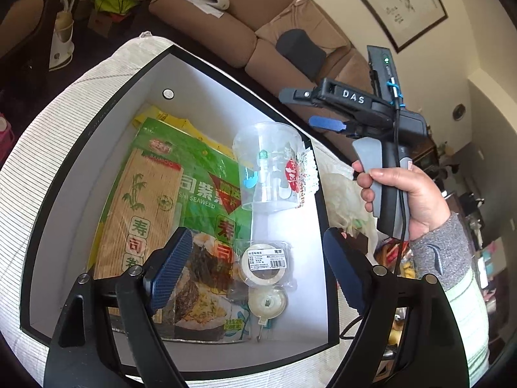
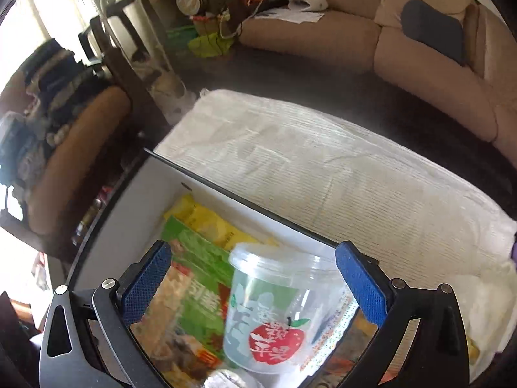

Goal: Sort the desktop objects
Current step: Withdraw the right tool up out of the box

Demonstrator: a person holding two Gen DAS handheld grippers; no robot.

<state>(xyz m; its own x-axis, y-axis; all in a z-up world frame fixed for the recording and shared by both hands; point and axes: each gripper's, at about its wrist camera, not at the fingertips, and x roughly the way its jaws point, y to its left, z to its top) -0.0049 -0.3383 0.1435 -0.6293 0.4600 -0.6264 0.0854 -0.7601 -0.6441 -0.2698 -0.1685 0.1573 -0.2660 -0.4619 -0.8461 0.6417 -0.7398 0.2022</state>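
A big box [image 1: 97, 123] with white walls and a black rim sits on a striped cloth [image 1: 48, 123]. Inside it a green seaweed pack [image 1: 206, 177] lies flat. A clear plastic cup [image 1: 268, 168] lies on its side at about 2 o'clock from the pack. A tape roll [image 1: 265, 263] lies at 6 o'clock from the cup. The left gripper [image 1: 255, 271] hangs over the box, jaws wide, holding nothing. The right gripper [image 2: 255, 287] is wide too, above the cup, not touching it.

Below your left jaws sits one box [image 1: 80, 148] holding one sushi seaweed pack [image 1: 194, 194], one yellow packet [image 1: 155, 116], one clear plastic cup [image 1: 271, 168], one tape roll [image 1: 265, 265] and one round hook [image 1: 267, 304].
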